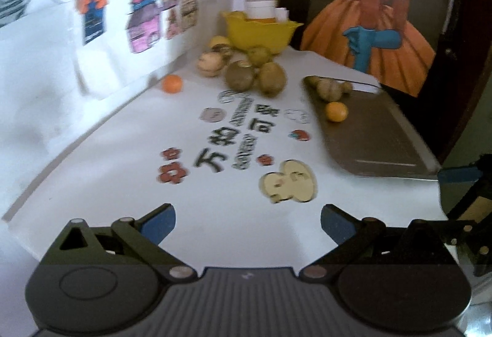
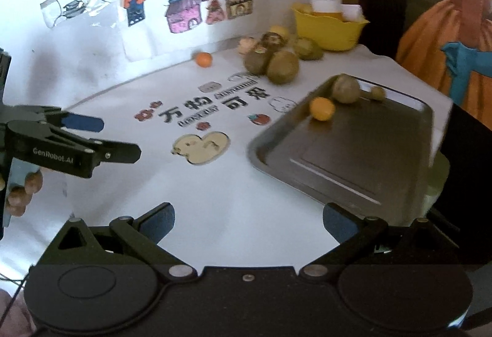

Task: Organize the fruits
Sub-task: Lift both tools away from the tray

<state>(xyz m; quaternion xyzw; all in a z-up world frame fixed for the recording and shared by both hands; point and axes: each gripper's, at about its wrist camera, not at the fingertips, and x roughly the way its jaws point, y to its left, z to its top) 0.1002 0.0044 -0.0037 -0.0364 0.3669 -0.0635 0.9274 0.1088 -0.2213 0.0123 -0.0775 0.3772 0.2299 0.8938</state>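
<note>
White table (image 2: 233, 201) fills both views, printed characters and cartoon stickers at centre. Wall (image 2: 92, 66) behind carries coloured house drawings (image 2: 184, 9). Metal tray (image 2: 363, 152) on table's right side holds kiwi (image 2: 346, 88), orange (image 2: 322, 109), small blurred fruit at far edge. Yellow bowl (image 2: 329, 29) at far corner. Kiwi pile (image 2: 276, 60) on table in front of bowl; lone orange (image 2: 204, 59) near wall. Left gripper (image 1: 247, 221) spread, empty, above table. Right gripper (image 2: 248, 221) spread, empty, near tray's front edge.

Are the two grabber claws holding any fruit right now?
No. The left gripper and the right gripper are both open and hold nothing.
</note>
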